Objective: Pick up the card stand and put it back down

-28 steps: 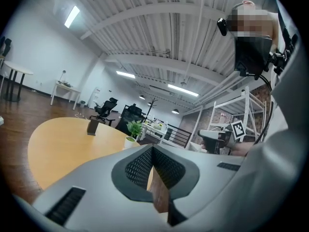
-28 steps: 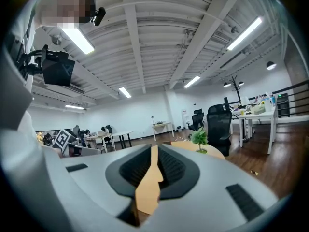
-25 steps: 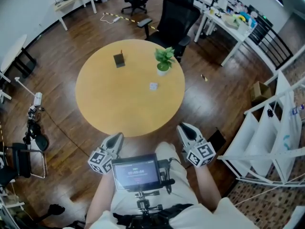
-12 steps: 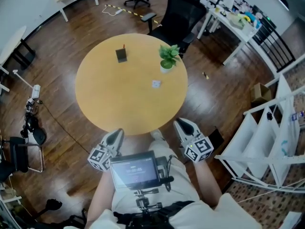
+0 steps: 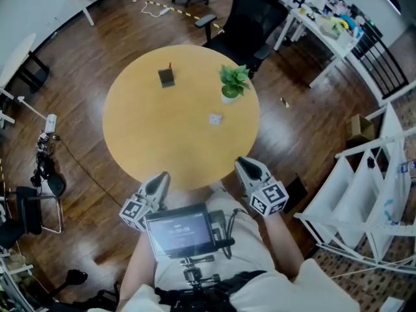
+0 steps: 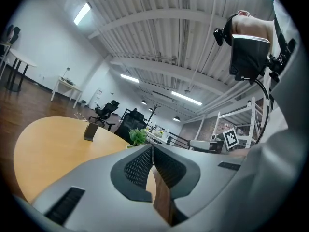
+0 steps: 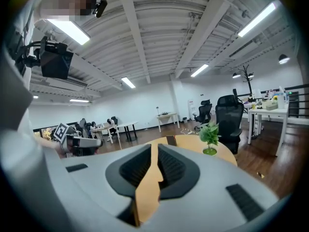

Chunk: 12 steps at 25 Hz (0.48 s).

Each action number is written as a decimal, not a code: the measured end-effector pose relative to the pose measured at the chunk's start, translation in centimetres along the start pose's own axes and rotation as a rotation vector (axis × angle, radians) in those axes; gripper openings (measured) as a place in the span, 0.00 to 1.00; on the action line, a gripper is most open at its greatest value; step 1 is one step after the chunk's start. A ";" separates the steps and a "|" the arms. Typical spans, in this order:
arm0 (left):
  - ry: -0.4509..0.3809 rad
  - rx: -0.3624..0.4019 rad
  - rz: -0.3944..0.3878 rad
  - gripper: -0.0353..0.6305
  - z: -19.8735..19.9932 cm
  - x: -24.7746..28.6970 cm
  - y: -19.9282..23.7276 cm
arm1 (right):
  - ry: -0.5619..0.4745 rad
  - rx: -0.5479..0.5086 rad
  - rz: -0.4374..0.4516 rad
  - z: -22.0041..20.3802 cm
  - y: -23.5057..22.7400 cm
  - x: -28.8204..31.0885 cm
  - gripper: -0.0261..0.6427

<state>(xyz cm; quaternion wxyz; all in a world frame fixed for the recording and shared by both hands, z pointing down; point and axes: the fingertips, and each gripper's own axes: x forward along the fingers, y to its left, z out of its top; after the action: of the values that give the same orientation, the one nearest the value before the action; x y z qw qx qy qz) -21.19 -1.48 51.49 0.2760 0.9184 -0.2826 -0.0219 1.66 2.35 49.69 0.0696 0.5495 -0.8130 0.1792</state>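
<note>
Card stand (image 5: 167, 78) sits on round wooden table (image 5: 153, 138) above dark floorboards (image 5: 84, 57).

No text can be read; the chest-mounted screen (image 5: 177, 231) perhaps shows blurred digits.

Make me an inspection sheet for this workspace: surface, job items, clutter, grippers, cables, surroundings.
Surface: round wooden table, three things on it.
Job's things: card stand upright near the far edge, untouched.
Clutter: potted plant right of the stand; small white item nearer the middle, too small to identify.
Grippers: left gripper shut, empty; right gripper jaws a narrow slit apart, empty; both at the near edge, well short of the stand.
Cables: cable bundle on the floor, left; striped cable strip beyond the table.
Surroundings: black office chair, white desk, white rack.
</note>
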 end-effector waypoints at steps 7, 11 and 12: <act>0.014 0.012 0.010 0.07 1.5 3.9 0.5 | 0.027 -0.016 0.013 1.1 -3.3 2.2 0.11; 0.037 0.031 0.010 0.11 1.4 5.7 0.5 | 0.042 -0.004 0.015 1.0 -5.5 3.4 0.12; 0.044 0.038 0.012 0.11 1.3 6.2 0.6 | 0.047 -0.003 0.016 1.0 -6.1 3.7 0.12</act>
<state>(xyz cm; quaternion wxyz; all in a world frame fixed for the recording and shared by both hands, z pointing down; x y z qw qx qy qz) -16.57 -5.85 51.44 0.2650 0.9220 -0.2822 0.0053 5.92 -3.30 51.19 0.0881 0.5385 -0.8159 0.1913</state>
